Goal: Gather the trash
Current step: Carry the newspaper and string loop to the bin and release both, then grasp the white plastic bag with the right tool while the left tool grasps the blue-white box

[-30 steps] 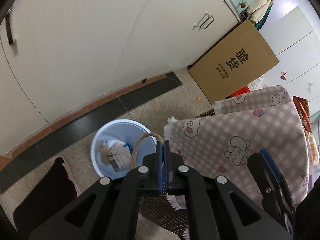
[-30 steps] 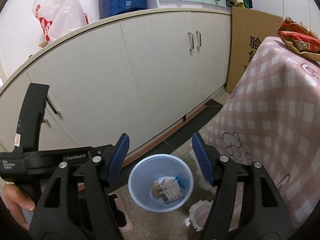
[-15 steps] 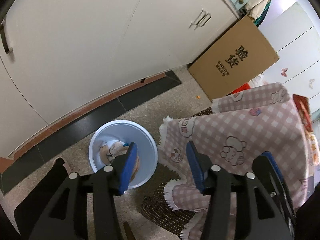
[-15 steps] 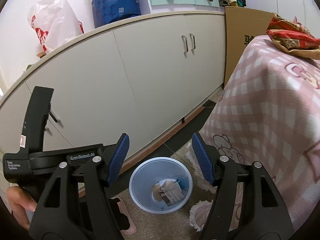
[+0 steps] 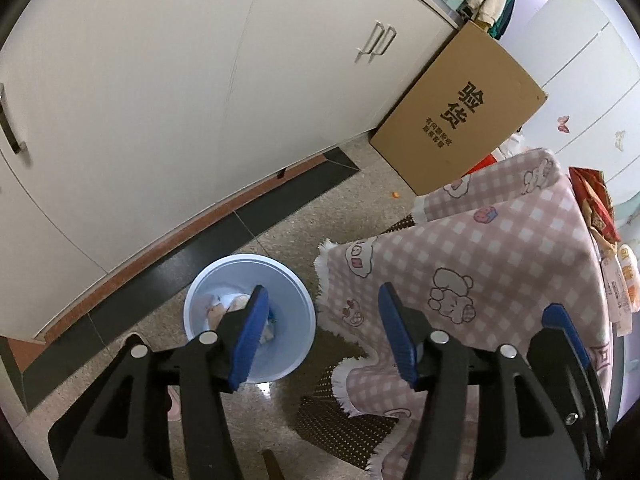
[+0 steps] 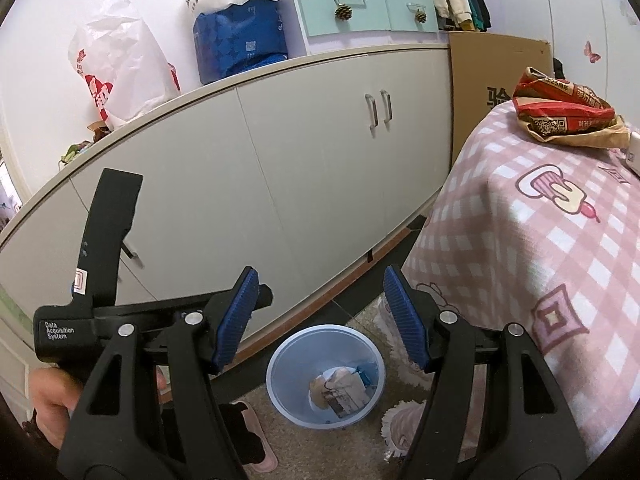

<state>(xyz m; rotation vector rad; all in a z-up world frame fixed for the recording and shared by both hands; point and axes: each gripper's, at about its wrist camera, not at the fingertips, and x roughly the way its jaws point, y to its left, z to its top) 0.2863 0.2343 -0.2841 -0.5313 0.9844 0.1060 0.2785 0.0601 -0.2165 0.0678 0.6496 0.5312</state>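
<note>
the left gripper (image 5: 320,328) is opening its jaws above the pale blue bin (image 5: 296,312), nothing between the pads now, where a second ago they were pinched shut on a loop of brown cord. that loop is gone from the fingers. the trash (image 6: 340,392), paper scraps and wrappers, is lying at the bottom of the bin. the right gripper (image 6: 320,320) is hanging wide and empty over the bin too, same spread as before. the bin is sitting on the floor beside the pink checked cloth (image 5: 500,260), looking a bit smaller than earlier.
</note>
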